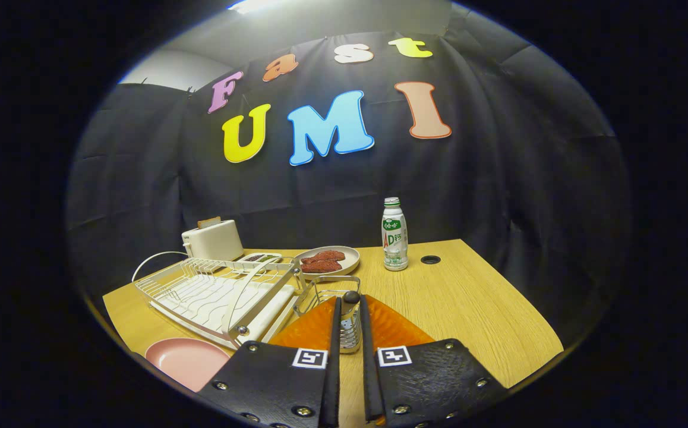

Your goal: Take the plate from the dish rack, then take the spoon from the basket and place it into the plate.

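My gripper (pixel 350 315) pinches the spoon (pixel 350 299) upright above its basket (pixel 326 291), lifting it clear toward the pink plate (pixel 185 358).

A toaster (pixel 213 239) stands at the wooden surface's (pixel 469 303) far edge, with a dish of red food (pixel 327 260) and a bottle (pixel 394 235) farther along.

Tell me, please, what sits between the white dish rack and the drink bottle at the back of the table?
In the gripper view, a plate of reddish food sits between the dish rack and the bottle.
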A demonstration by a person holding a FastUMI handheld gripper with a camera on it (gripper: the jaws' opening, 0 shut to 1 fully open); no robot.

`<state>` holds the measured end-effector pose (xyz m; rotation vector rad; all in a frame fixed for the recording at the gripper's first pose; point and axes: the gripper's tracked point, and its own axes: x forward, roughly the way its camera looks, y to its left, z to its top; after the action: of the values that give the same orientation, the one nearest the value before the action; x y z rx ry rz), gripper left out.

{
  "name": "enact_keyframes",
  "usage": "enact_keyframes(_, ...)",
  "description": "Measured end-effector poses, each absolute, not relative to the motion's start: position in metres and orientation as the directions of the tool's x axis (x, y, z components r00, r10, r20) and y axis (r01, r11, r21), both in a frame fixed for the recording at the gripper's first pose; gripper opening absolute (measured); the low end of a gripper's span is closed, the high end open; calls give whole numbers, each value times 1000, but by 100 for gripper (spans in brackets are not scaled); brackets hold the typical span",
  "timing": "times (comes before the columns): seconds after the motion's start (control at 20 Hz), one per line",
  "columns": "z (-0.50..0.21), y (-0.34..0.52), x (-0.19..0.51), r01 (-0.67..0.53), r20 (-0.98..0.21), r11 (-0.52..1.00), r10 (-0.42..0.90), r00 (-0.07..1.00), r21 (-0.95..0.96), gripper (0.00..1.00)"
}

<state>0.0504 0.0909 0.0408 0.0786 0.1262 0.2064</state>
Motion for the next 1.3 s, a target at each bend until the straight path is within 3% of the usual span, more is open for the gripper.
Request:
enact_keyframes(0.6, 58, 106, 88, -227, -74, 961, 241, 968, 159, 18)
enact_keyframes(1.1, 36, 107, 101, -170, -166, 956, 213, 963, 239, 18)
enact_keyframes(1.15, 33, 109, 100, -169, -191, 954, 219, 957, 248, 14)
enact_keyframes(1.3, 37, 105, 106, -136, -226, 964, 189, 956, 230, 14)
